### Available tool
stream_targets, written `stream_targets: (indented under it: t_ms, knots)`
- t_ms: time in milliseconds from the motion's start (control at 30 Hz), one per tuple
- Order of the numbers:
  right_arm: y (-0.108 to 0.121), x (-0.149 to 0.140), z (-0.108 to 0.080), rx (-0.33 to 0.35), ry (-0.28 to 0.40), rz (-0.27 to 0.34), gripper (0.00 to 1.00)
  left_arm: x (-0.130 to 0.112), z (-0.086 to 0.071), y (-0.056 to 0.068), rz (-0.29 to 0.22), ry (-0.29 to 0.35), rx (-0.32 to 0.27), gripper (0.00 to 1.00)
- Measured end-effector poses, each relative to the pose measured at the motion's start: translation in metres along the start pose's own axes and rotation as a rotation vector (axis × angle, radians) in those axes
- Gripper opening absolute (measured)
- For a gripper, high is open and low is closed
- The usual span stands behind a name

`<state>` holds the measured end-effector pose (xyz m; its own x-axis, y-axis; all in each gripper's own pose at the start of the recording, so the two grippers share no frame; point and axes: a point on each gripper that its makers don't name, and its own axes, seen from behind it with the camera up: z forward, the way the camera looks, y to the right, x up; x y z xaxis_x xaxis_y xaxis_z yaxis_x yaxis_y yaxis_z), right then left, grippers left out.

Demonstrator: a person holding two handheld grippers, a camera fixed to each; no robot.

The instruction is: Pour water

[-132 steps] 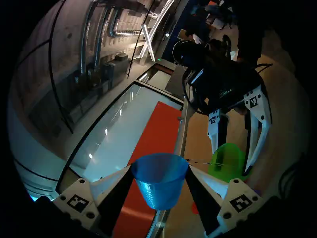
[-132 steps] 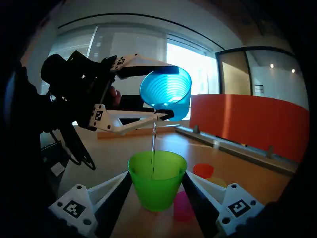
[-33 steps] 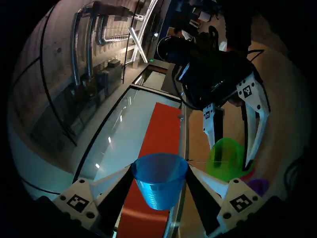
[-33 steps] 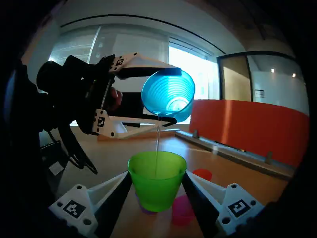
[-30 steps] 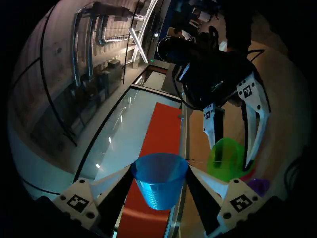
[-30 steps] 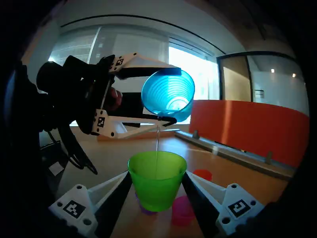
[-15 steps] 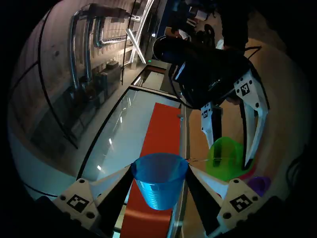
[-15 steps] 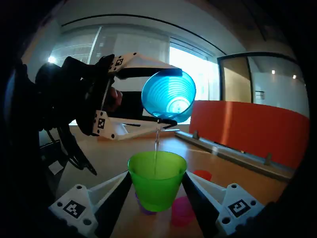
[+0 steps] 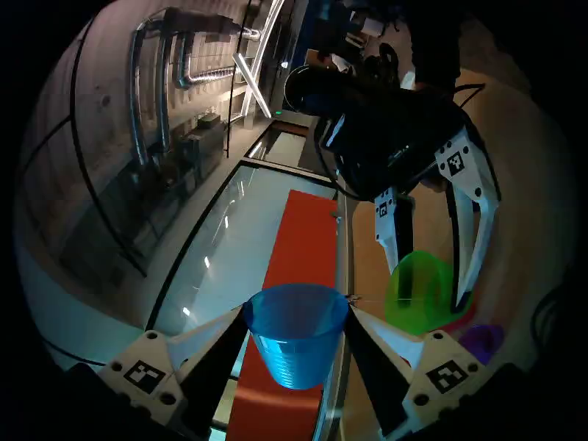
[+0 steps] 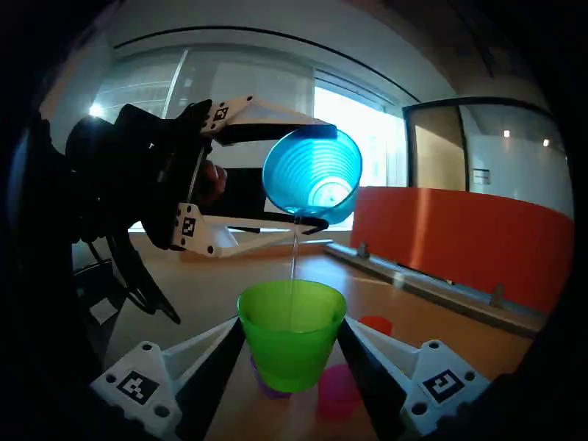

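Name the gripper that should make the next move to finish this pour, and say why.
Left. The left gripper clamps the blue cup, tipped above the green cup, with a thin stream falling in; tipping further should empty it. The right gripper only steadies the green cup upright underneath.

Translucent ribbed plastic, that blue cup. Glossy translucent plastic on the green cup. Smooth wooden counter.

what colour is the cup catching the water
Green, translucent; the cup shows best in the right gripper view, between the jaws.
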<state>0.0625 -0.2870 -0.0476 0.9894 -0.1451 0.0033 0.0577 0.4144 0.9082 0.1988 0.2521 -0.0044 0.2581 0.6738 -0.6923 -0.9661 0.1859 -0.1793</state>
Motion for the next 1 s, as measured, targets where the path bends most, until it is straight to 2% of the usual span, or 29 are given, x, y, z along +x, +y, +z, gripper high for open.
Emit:
stream_targets:
  t_ms: [1000]
  knots:
    - [-0.0011, 0.0036, -0.0021, -0.004, 0.009, -0.001, 0.89, 0.0031, 0.0013, -0.0063, 0.036, 0.002, 0.007, 0.87]
